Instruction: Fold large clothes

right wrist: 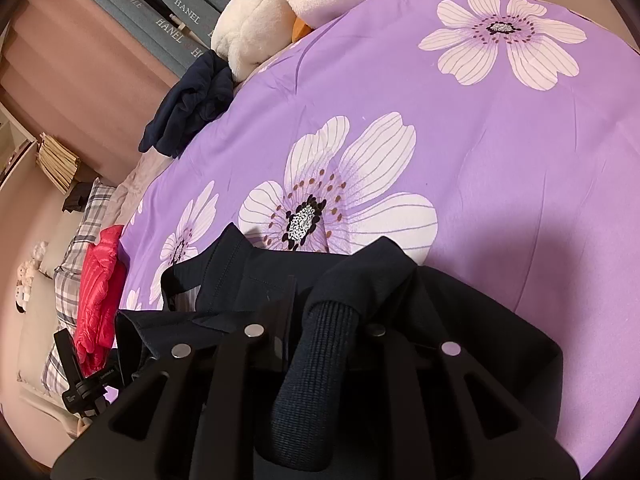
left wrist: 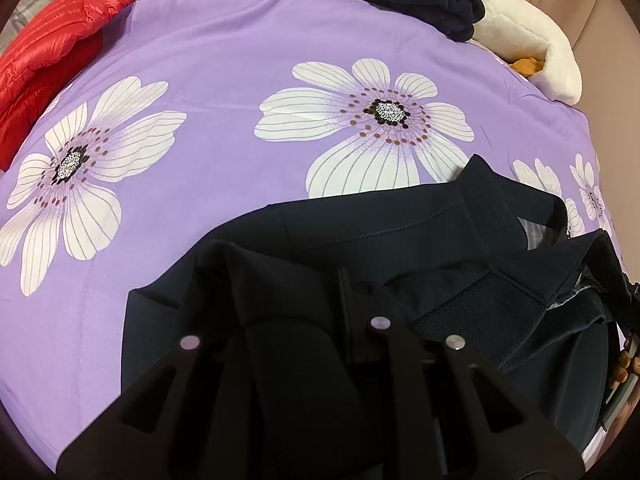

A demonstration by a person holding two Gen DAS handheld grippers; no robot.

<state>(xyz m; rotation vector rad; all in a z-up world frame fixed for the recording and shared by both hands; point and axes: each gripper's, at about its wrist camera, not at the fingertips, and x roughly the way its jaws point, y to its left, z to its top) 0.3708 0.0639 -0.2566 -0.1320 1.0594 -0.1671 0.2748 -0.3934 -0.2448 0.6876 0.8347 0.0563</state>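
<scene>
Left wrist view: navy garment (left wrist: 400, 248) lies bunched at the bed's (left wrist: 224, 56) near edge. Left claw (left wrist: 288, 316) clamped on its fabric; right claw (right wrist: 316, 320) clamped on a ribbed cuff (right wrist: 316, 360). Judged step: lifting to spread; next, lay flat.

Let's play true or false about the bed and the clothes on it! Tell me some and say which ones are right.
1. The bedspread is purple with white flowers. True.
2. The puffy jacket is green. False: it is red.
3. A dark navy jacket lies in front of both grippers. True.
4. The plush toy is black. False: it is cream-white.
5. A ribbed cuff sits between the right gripper's fingers. True.
</scene>
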